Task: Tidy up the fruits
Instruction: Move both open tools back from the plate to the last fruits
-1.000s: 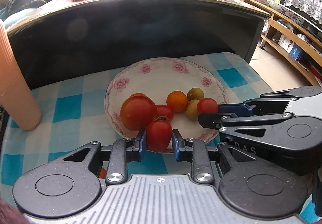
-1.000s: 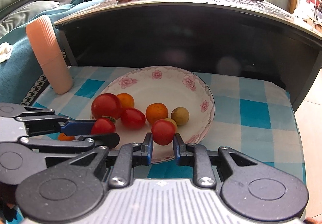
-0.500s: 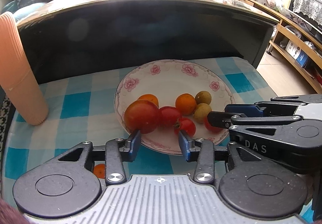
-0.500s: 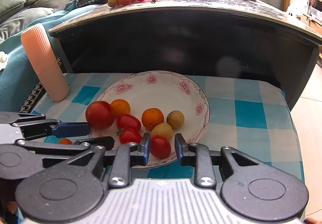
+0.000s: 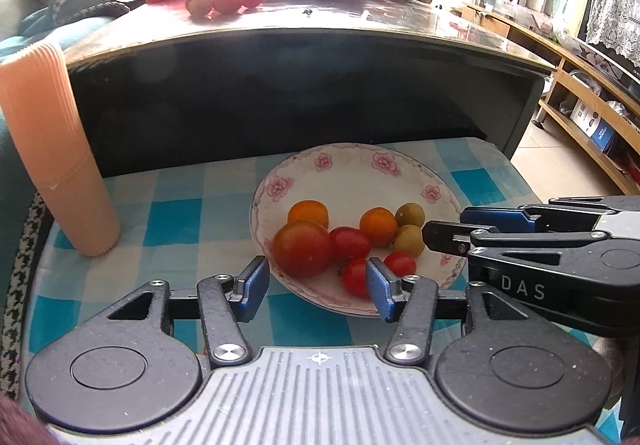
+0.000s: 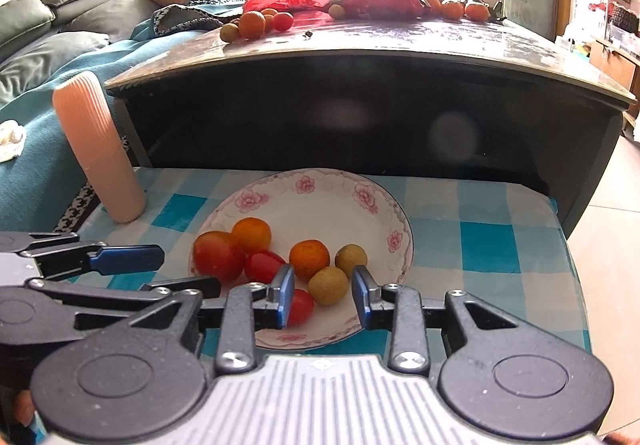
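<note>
Both grippers hang spread and empty at the near rim of the floral plate (image 5: 348,181). Left gripper (image 5: 314,281) brackets the large tomato (image 5: 302,248) and a cherry tomato (image 5: 355,277) without touching. Right gripper (image 6: 322,293) frames a yellow-green fruit (image 6: 329,285). Two oranges (image 6: 309,248) sit behind on the plate. A ribbed peach cup (image 5: 52,149) stands left on the checked tabletop (image 5: 176,213).

Two wrist cameras look forward from low over the near edge of the checked table (image 5: 176,213), each past its own tool. The left view faces the flowered plate (image 5: 348,173) from near left; the right view (image 6: 320,205) from near right. Both sit close and share the plate, the ribbed peach cup (image 5: 52,149) (image 6: 100,153) and the dark tabletop (image 5: 320,21) (image 6: 380,37) beyond.
</note>
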`<state>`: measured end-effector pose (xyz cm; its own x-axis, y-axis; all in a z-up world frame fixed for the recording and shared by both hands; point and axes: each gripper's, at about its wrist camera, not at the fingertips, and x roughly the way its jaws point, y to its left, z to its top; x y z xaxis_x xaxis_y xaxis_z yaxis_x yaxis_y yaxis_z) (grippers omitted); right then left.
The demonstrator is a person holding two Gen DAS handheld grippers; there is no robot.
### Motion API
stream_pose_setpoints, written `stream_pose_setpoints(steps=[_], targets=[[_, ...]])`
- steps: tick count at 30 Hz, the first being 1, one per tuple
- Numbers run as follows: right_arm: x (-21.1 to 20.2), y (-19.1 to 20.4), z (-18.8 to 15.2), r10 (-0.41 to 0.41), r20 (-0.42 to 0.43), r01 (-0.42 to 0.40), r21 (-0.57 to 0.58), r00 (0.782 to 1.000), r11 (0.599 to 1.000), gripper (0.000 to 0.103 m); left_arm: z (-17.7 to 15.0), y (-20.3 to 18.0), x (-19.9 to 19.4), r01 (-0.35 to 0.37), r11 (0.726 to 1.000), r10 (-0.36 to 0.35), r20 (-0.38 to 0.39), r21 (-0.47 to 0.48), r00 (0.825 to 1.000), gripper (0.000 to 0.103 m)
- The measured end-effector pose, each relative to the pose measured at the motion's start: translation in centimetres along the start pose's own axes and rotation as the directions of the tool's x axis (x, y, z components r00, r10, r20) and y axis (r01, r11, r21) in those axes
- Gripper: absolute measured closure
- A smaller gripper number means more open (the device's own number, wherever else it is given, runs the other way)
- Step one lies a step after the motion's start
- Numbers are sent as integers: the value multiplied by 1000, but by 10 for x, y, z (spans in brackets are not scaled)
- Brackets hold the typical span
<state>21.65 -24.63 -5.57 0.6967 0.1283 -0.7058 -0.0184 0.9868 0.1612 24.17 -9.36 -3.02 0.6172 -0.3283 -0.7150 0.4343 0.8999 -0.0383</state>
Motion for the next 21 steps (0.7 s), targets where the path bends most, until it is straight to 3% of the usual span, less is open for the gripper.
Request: stream_pose_setpoints(steps=[21], targets=[[-14,31,-3,28,22,-27,-41,999,999,69,-11,22,-25,-12,1000,12,8,-7,1000,41]])
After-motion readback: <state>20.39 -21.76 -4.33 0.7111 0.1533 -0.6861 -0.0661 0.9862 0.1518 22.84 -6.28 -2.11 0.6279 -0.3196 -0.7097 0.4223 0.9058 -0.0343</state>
